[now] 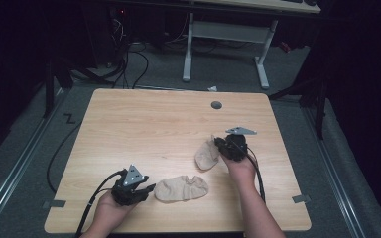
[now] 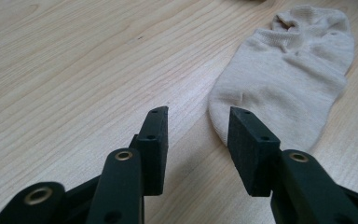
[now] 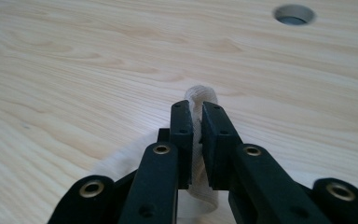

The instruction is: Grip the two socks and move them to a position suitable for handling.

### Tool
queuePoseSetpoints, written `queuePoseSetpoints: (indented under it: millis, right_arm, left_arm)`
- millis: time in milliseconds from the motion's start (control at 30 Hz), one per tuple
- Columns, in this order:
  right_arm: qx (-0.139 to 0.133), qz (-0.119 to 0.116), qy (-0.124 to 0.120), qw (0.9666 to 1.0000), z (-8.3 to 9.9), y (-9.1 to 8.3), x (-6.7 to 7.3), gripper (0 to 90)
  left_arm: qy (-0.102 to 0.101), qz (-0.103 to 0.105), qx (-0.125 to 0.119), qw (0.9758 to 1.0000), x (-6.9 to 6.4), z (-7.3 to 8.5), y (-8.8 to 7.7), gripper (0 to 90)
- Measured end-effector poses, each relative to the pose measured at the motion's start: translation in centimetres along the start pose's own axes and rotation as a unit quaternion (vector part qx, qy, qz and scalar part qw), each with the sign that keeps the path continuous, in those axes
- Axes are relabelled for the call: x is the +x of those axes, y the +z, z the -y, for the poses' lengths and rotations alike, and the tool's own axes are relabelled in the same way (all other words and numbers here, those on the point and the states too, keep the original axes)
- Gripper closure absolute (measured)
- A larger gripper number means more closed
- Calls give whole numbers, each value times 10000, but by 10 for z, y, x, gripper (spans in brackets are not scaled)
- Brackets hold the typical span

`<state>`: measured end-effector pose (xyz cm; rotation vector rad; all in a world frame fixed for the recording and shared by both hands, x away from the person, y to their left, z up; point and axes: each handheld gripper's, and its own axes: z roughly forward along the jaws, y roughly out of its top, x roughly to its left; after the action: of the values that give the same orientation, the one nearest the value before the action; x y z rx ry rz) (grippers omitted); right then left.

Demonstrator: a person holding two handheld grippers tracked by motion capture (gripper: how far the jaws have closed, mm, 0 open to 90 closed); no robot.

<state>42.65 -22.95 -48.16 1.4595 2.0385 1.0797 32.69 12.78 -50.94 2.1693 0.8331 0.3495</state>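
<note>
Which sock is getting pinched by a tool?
The sock on the right: the right tool squeezes it. The other sock lies flat, untouched.

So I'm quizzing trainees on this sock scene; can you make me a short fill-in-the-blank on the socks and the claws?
1. The right claw is shut on a beige ____.
2. The left claw stands ____, nothing between its pads.
3. The other sock lies flat on the ____ table.
4. The round hole lies near the table's ____ edge.

Missing words: sock; open; wooden; far
</note>
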Motion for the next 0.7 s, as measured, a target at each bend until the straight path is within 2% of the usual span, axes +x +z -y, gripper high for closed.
queuePoseSetpoints:
  millis: [33, 67, 100, 133, 167, 200, 300, 467, 500, 567, 600, 700]
  right_arm:
    - [20, 51, 41, 10000, 2, -1, -6, 832]
    - [20, 51, 41, 10000, 2, -1, -6, 832]
    - [50, 154, 168, 9997, 8, -2, -17, 831]
    - [50, 154, 168, 9997, 8, -2, -17, 831]
    - [192, 269, 248, 9991, 17, -2, -29, 827]
    - [192, 269, 248, 9991, 17, -2, -29, 827]
    - [296, 400, 388, 9980, 34, -4, -43, 818]
    - [395, 490, 429, 9971, 48, -7, -50, 766]
    - [429, 544, 380, 9969, 52, -8, -51, 715]
    - [423, 554, 348, 9970, 53, -9, -52, 687]
    - [324, 637, 304, 9970, 52, -11, -51, 635]
    - [229, 742, 247, 9967, 50, -12, -53, 642]
  left_arm:
    - [-6, 4, 5, 10000, 0, 0, 0, 586]
    - [-6, 4, 5, 10000, 0, 0, 0, 586]
    - [-11, -10, -23, 10000, 1, 0, 0, 586]
    - [-11, -10, -23, 10000, 1, 0, 0, 586]
    - [-15, -14, -27, 10000, 1, 0, -1, 586]
    - [-17, -17, -34, 10000, 1, 0, -1, 586]
    - [-12, -10, -13, 10000, 0, 0, 0, 586]
    - [-7, -10, 3, 10000, 0, 0, 0, 586]
    - [-5, -19, 8, 10000, -1, 0, 1, 586]
    - [-5, -17, 10, 10000, -1, 0, 1, 586]
    - [-7, -19, 14, 10000, -1, 0, 1, 586]
    - [-20, -28, 12, 10000, -1, 0, 1, 586]
